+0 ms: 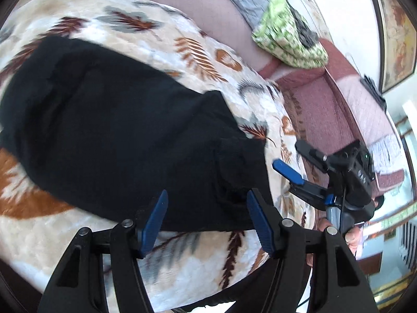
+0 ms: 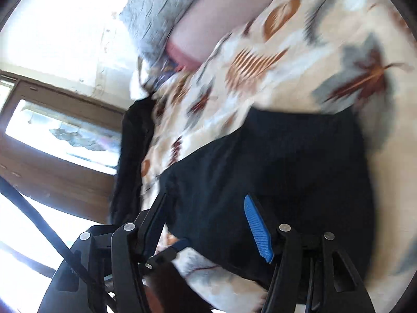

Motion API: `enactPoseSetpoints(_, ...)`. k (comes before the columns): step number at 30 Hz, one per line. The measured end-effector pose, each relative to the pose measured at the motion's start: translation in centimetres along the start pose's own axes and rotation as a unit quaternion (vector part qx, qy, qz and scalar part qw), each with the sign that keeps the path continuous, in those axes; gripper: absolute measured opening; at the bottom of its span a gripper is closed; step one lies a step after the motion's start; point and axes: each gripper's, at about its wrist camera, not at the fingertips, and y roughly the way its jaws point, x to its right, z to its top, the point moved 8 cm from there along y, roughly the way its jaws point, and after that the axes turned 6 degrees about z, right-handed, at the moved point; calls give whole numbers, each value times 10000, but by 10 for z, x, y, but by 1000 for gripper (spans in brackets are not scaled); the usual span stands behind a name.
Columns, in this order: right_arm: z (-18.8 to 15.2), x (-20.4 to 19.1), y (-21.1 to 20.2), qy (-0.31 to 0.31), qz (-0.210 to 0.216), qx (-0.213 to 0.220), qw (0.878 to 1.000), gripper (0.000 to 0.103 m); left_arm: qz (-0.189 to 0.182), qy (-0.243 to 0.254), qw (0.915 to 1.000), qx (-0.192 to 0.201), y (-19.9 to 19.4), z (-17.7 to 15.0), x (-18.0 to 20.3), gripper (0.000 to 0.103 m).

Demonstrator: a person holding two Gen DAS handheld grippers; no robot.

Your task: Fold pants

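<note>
Black pants [image 1: 112, 135], soft knit fabric, lay bunched in a thick folded heap on a cream fleece blanket with brown and grey leaf print [image 1: 182, 39], right ahead of the left gripper [image 1: 207, 217]. Left gripper's blue-padded fingers [image 1: 153, 224] stood wide apart, nothing between them, near edge of the pants just past the tips. Right gripper [image 1: 294, 161] sat off to its right, beside the pants' end, black body with blue pad, also spread wide and empty; a hand [image 1: 349, 237] held its grip. From the right wrist view the pants [image 2: 273, 177] filled the space in front of the right gripper [image 2: 206, 219], cloth reaching under and between the open fingers [image 2: 256, 228] but not pinched. Beyond the blanket: a pink cushion [image 1: 198, 7], a green patterned cloth bundle [image 1: 286, 34], and a grey textured pillow [image 2: 153, 13]. Right view blurred.
</note>
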Motion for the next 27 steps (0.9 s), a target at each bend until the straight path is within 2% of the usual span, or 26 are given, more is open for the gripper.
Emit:
enactPoseSetpoints(2,1,19,-32,70,-352,299,9989,67,-13,246,9997,-67,10,3,23,62)
enactPoseSetpoints(4,-1,34,-49,242,-436,443,9978,67,-37,527,9986,-78,19,5,47,62)
enactPoseSetpoints(6,-9,51,-64,462,-450,588,9962,67,233,850,9960,-123,35,7,66,62)
enactPoseSetpoints(7,-11,57,-67,543,-457,628,9955,67,533,992,9935,-138,44,8,69,62)
enactPoseSetpoints(8,-17,63,-71,628,-461,683,9946,67,1080,1199,9868,-162,57,10,67,62)
enactPoseSetpoints(9,-19,69,-77,683,-464,724,9940,67,1502,1363,9791,-171,65,9,63,62)
enactPoseSetpoints(10,-24,76,-81,750,-476,773,9930,67,2042,1598,9656,-180,73,6,54,62)
enactPoseSetpoints(11,-28,79,-82,780,-478,783,9927,67,2417,1757,9540,-238,79,1,43,62)
enactPoseSetpoints(12,-30,81,-82,793,-484,786,9926,67,2520,1798,9504,-288,83,-4,37,63)
enactPoseSetpoints(14,-34,86,-86,742,-577,784,9925,67,2397,1835,9533,-101,76,-6,31,63)
enactPoseSetpoints(18,-34,94,-75,536,-892,703,9921,67,2212,1707,9601,-65,70,-7,23,63)
enactPoseSetpoints(21,-26,98,-65,522,-936,665,9920,67,2200,1864,9575,47,64,-13,22,63)
enactPoseSetpoints(25,-7,94,-44,236,-1198,555,9910,67,2301,1850,9554,77,49,-16,17,63)
enactPoseSetpoints(27,-1,95,-37,166,-1312,508,9899,67,2211,1752,9593,130,34,-14,11,63)
